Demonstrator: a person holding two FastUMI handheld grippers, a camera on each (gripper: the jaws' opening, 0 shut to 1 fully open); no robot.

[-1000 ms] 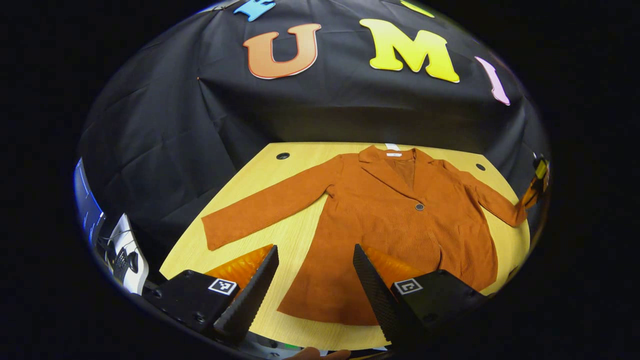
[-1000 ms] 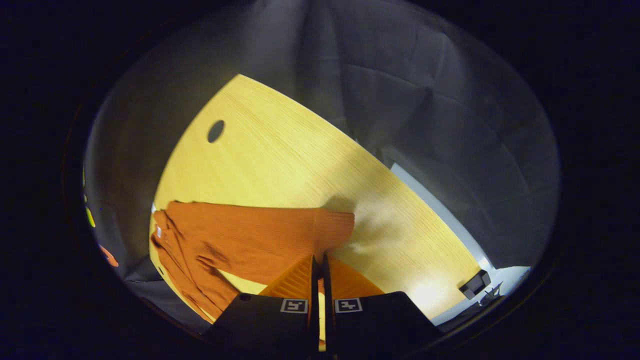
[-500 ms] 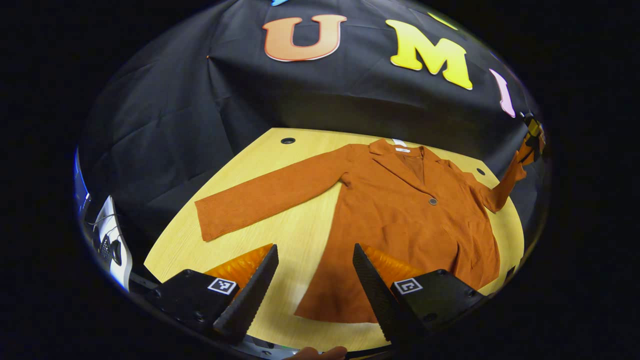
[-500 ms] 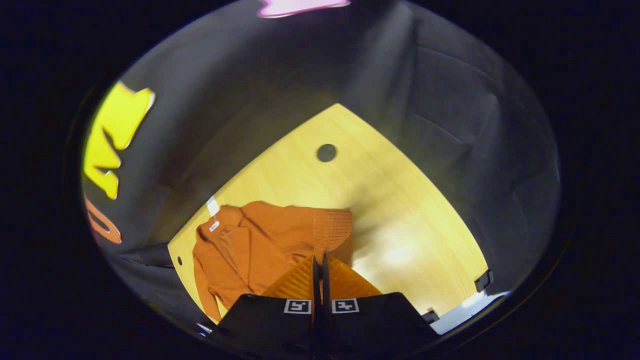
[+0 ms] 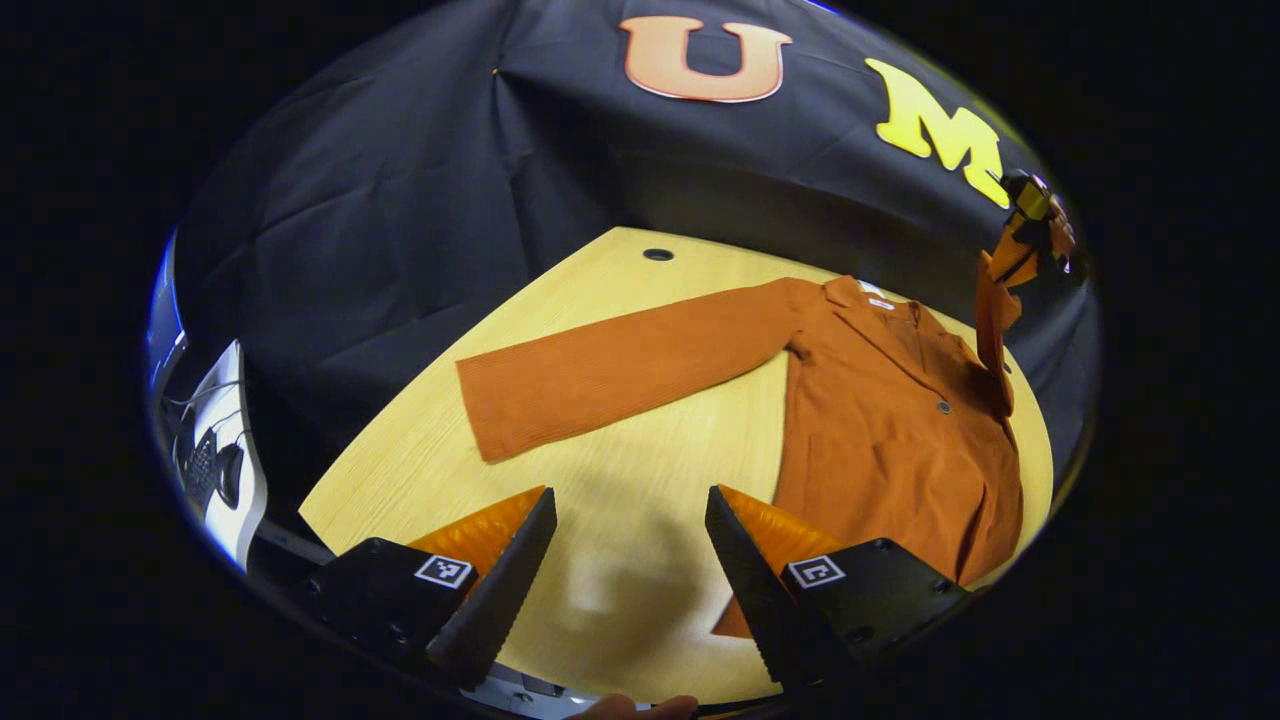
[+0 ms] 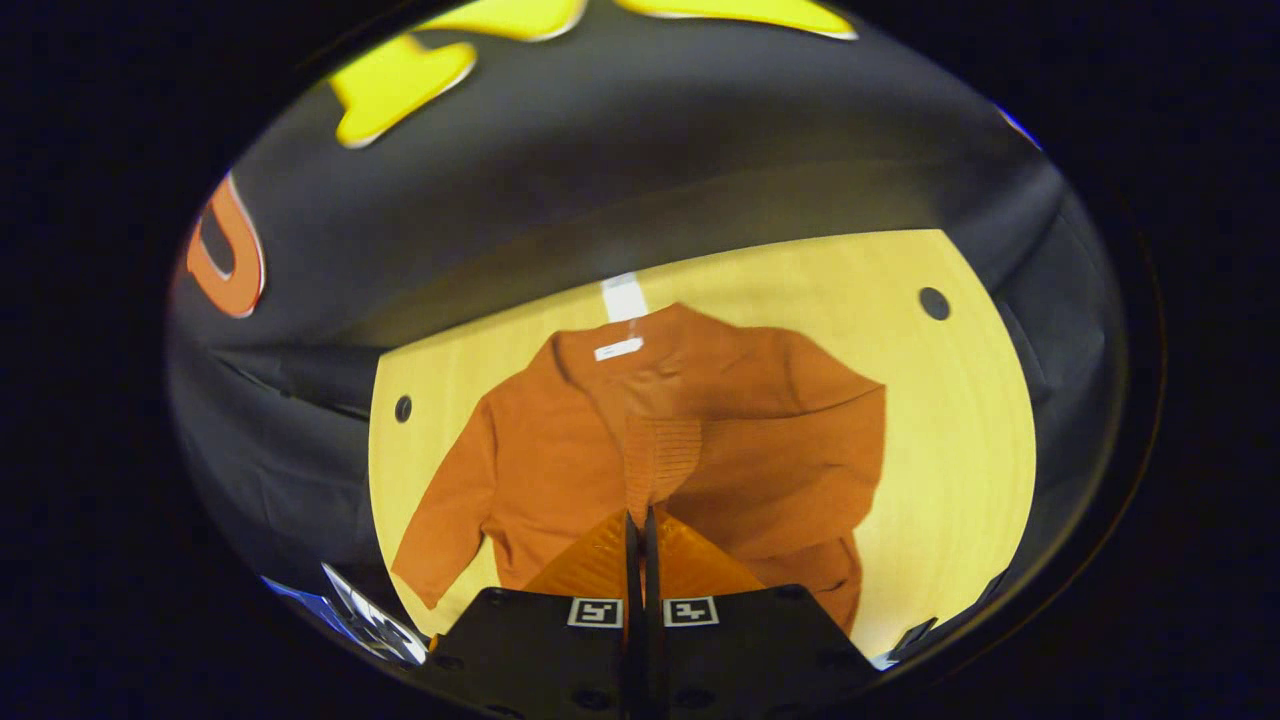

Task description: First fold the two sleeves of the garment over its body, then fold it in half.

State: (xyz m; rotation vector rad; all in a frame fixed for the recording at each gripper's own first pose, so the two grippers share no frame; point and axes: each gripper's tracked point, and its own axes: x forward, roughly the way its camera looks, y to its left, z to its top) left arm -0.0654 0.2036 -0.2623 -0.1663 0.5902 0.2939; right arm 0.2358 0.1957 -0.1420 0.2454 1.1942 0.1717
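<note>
A wooden table (image 5: 600, 420) is carrying an orange jacket (image 5: 890, 450) lying flat, its left sleeve (image 5: 620, 365) stretching out sideways. The right gripper (image 6: 637, 520) is pinching the right sleeve's cuff (image 6: 660, 455), jaws clamped together, holding it above the jacket's body. The left gripper (image 5: 620, 560) is hovering over bare wood, jaws apart.

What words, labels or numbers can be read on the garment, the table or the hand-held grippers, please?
None can be read.
Neck label in the jacket collar: too small to read.
White strip on the table behind the collar: no readable marks.
Square markers on the left hand-held gripper and right hand-held gripper: patterns, not words.
</note>
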